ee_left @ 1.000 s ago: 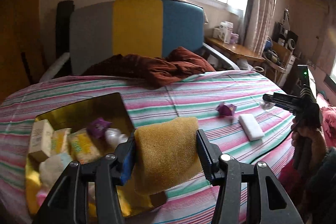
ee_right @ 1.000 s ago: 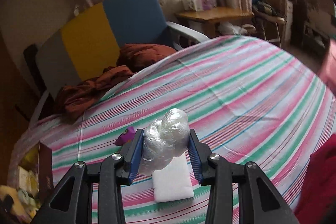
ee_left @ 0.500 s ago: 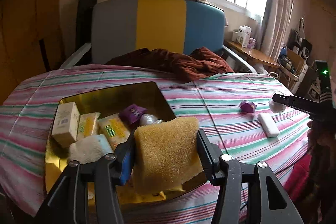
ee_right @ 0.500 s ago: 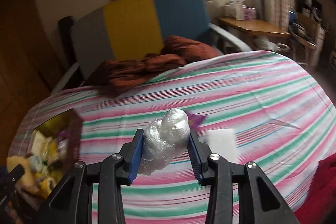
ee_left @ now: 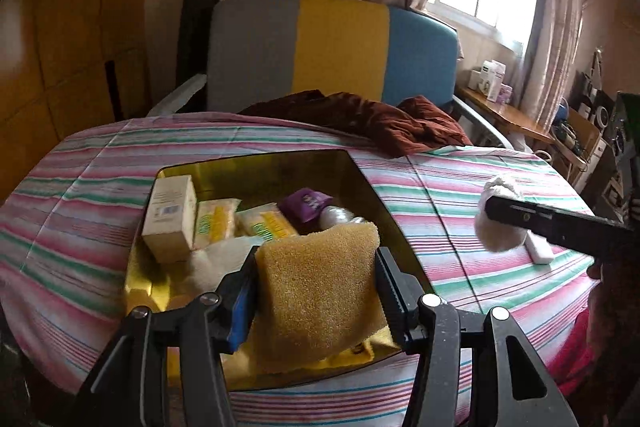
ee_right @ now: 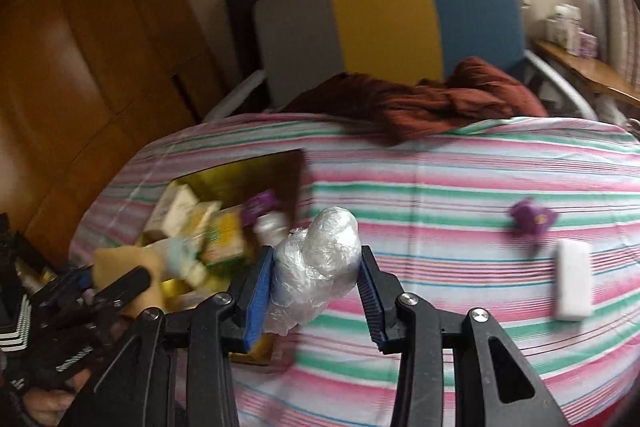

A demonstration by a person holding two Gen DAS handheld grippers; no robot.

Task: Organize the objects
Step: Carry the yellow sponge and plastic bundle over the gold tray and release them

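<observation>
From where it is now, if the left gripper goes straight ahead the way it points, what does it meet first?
Probably the gold tray and the packets in it. The left gripper, shut on the yellow sponge, points down into it; depth is unclear.

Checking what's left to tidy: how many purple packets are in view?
2. One purple packet lies inside the gold box with the other items; another purple packet sits loose on the striped bedsheet. More may be buried in the box.
</observation>
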